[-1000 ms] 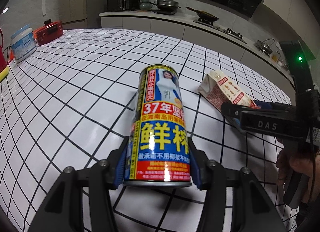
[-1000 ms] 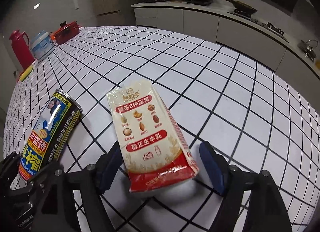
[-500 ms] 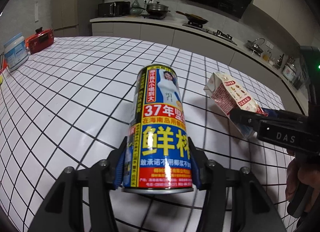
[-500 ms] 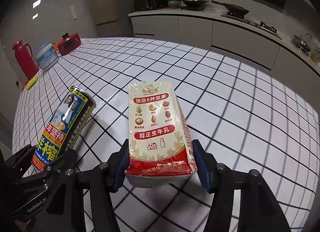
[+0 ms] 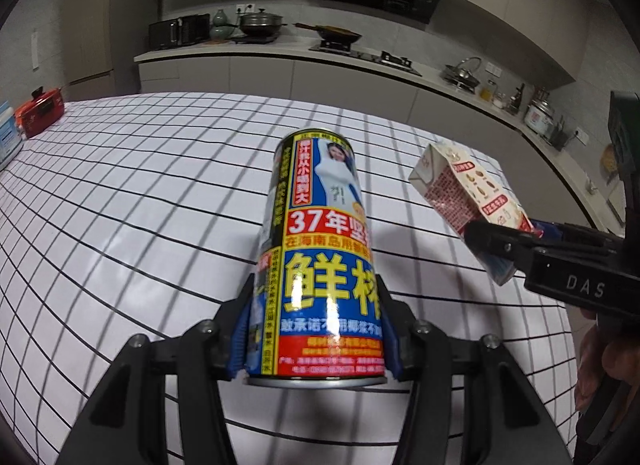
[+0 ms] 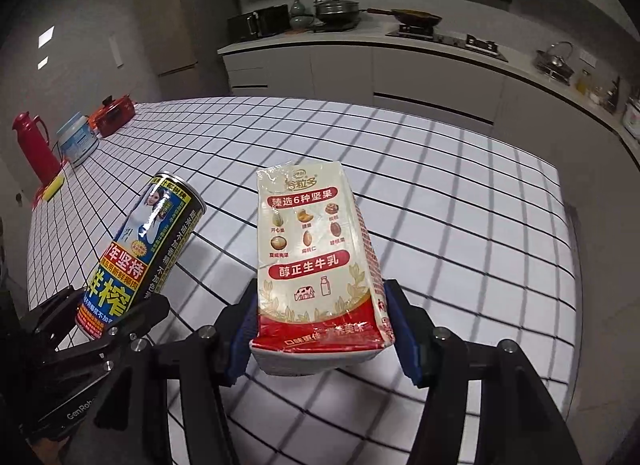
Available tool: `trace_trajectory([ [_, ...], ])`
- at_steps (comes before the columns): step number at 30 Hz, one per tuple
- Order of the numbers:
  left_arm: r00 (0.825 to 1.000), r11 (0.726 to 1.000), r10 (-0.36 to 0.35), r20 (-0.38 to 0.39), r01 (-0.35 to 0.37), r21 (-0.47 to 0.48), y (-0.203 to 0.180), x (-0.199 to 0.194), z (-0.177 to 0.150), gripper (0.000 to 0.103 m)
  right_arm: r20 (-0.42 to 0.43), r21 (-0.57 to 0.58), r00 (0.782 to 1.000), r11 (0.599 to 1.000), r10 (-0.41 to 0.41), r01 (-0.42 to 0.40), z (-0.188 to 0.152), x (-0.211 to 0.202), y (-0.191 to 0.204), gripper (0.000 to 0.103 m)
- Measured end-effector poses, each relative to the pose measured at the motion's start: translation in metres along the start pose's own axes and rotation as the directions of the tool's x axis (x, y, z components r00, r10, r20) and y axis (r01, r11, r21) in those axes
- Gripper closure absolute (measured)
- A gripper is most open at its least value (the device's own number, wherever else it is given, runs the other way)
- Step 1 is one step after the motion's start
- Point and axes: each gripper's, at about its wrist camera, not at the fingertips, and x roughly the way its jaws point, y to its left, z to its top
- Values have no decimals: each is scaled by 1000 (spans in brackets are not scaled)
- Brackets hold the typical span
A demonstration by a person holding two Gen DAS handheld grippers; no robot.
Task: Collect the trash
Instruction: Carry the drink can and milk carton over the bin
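My left gripper (image 5: 316, 329) is shut on a tall drink can (image 5: 320, 257) with a blue, red and yellow label, held above the checked table (image 5: 120, 205). The can also shows at the left of the right wrist view (image 6: 136, 257), gripped by the left gripper (image 6: 116, 325). My right gripper (image 6: 320, 333) is shut on a cream and red milk carton (image 6: 316, 261), also lifted off the table. The carton shows at the right of the left wrist view (image 5: 464, 193), with the right gripper (image 5: 500, 241) clamping its base.
A red pot (image 6: 114, 113), a white and blue tub (image 6: 78, 139), a red thermos (image 6: 34, 149) and a yellow sponge (image 6: 54, 187) stand at the table's far left. A kitchen counter (image 6: 400, 45) with stove, wok and pots runs behind the table.
Both grippers have risen with the can and carton, lifting them off the table. The right gripper closed on the carton about one second ago.
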Motion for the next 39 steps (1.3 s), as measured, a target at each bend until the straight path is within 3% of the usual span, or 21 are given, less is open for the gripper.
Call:
trace_trajectory([
  [16, 995, 990, -97, -7, 97, 106, -109, -27, -22, 49, 46, 109, 995, 990, -90, 84, -63, -97, -94, 42],
  [39, 956, 919, -274, -106, 292, 266, -299, -35, -79, 49, -8, 288, 968, 926, -252, 244, -195, -210, -264, 42],
])
